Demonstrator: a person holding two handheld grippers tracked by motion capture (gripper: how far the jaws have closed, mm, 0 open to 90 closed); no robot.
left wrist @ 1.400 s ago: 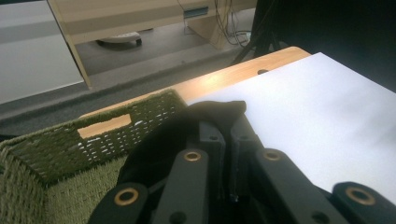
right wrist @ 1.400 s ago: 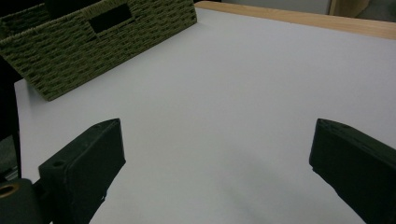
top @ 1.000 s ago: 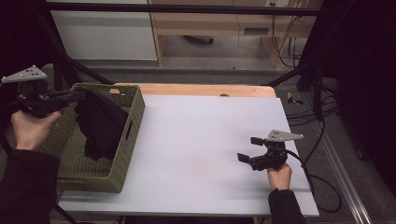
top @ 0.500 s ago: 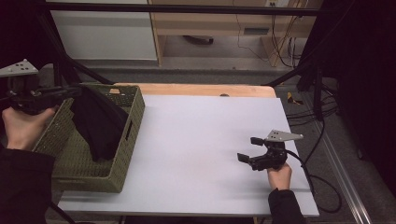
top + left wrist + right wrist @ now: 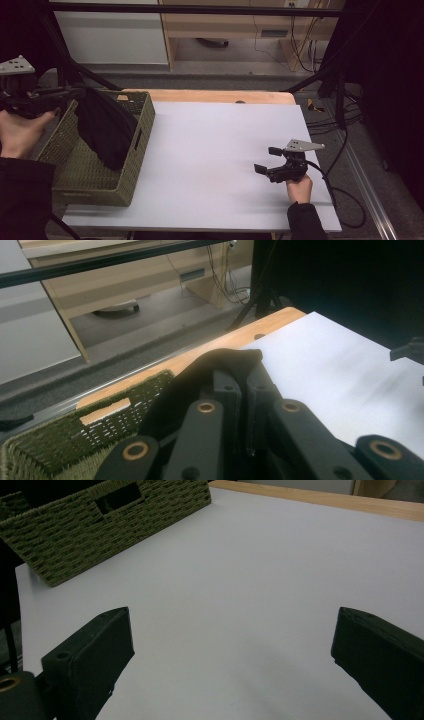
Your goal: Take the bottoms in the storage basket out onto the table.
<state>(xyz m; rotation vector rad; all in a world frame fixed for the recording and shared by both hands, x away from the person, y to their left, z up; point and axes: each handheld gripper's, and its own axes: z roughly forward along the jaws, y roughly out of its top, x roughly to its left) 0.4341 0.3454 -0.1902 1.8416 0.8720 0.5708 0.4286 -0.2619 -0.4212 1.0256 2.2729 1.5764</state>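
The left gripper (image 5: 75,92) is clamped on a black cloth (image 5: 105,127) that hangs over the green woven basket (image 5: 90,187) at the surface's (image 5: 210,150) left end. The right gripper (image 5: 267,160), jaws apart, rests on bare surface well apart from the basket.

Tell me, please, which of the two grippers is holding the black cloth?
The left gripper, shut on the black cloth above the basket; the right gripper is open and holds nothing.

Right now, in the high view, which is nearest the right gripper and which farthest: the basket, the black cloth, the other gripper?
1. Basket, at the table's left side, nearest the right gripper.
2. Black cloth, hanging into the basket.
3. Left gripper, far left, holding the cloth.
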